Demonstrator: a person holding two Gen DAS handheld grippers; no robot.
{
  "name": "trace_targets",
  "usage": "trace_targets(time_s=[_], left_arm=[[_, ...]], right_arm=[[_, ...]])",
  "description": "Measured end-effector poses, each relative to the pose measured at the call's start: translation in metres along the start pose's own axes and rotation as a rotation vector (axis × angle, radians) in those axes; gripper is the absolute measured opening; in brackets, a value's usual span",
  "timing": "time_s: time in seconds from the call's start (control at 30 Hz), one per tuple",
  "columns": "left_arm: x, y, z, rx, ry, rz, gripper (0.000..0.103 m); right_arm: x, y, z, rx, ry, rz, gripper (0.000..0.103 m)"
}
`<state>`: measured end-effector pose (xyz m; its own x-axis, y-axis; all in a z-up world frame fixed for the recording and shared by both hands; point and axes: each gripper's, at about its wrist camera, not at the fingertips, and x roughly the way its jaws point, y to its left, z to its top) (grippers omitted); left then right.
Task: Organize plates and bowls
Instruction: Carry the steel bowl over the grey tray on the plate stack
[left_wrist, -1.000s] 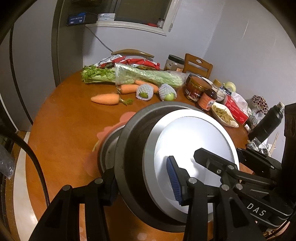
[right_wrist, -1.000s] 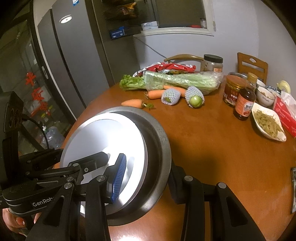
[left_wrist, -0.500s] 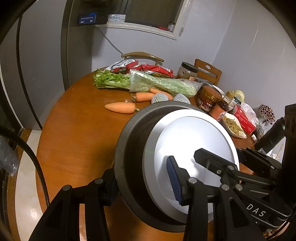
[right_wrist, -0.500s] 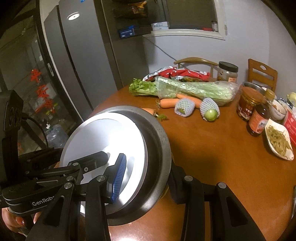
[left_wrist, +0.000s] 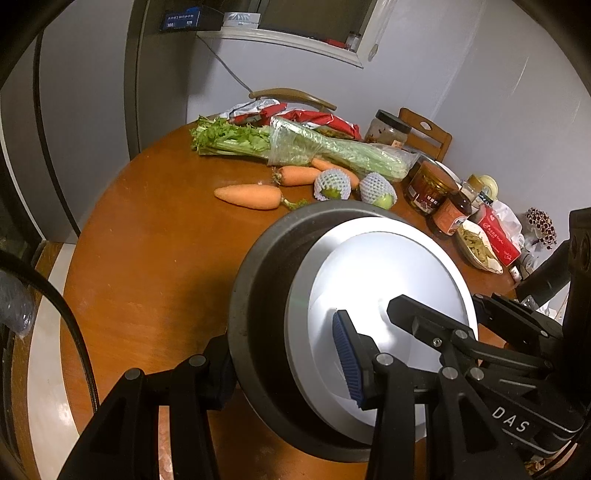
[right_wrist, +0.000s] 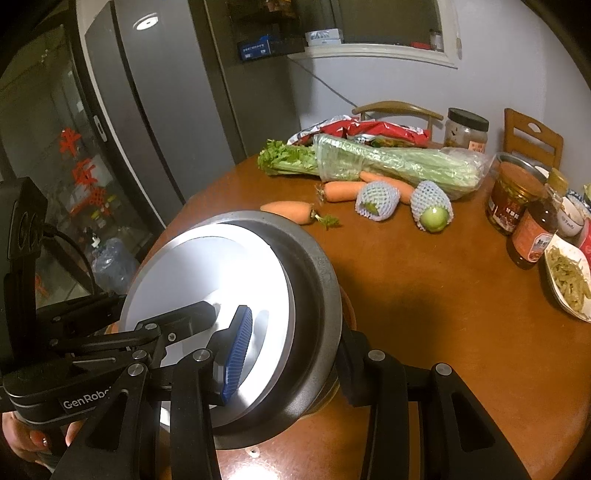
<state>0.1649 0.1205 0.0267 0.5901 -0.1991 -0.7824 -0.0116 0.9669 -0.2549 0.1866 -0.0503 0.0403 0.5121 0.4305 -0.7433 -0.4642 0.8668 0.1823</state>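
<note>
A white plate (left_wrist: 384, 295) lies inside a dark grey plate (left_wrist: 258, 295), and both grippers hold the pair above the round wooden table (left_wrist: 147, 258). My left gripper (left_wrist: 288, 369) is shut on the left rim of the stack, one blue-padded finger on the white plate and the other under the grey rim. My right gripper (right_wrist: 291, 343) is shut on the right rim of the same stack (right_wrist: 314, 280), with the white plate (right_wrist: 207, 273) facing its camera. Each gripper's body shows in the other's view.
Carrots (left_wrist: 251, 195), celery in a bag (left_wrist: 332, 151), two net-wrapped fruits (right_wrist: 432, 206), jars and a sauce bottle (right_wrist: 535, 236), and a dish of food (right_wrist: 569, 280) stand on the far half of the table. Chairs stand behind the table. A fridge (right_wrist: 147, 122) is at the left.
Both grippers have lifted the stacked plates and drawn them back from the table. The pink mat and other dish under them a second ago are out of the left view.
</note>
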Motion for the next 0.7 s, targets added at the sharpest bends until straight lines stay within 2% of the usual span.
trace_targets(time_s=[0.7], left_arm=[[0.018,-0.002,-0.01,-0.001,0.04,-0.011,0.046]], right_arm=[[0.014,-0.009,-0.012,0.017,0.038,-0.01,0.043]])
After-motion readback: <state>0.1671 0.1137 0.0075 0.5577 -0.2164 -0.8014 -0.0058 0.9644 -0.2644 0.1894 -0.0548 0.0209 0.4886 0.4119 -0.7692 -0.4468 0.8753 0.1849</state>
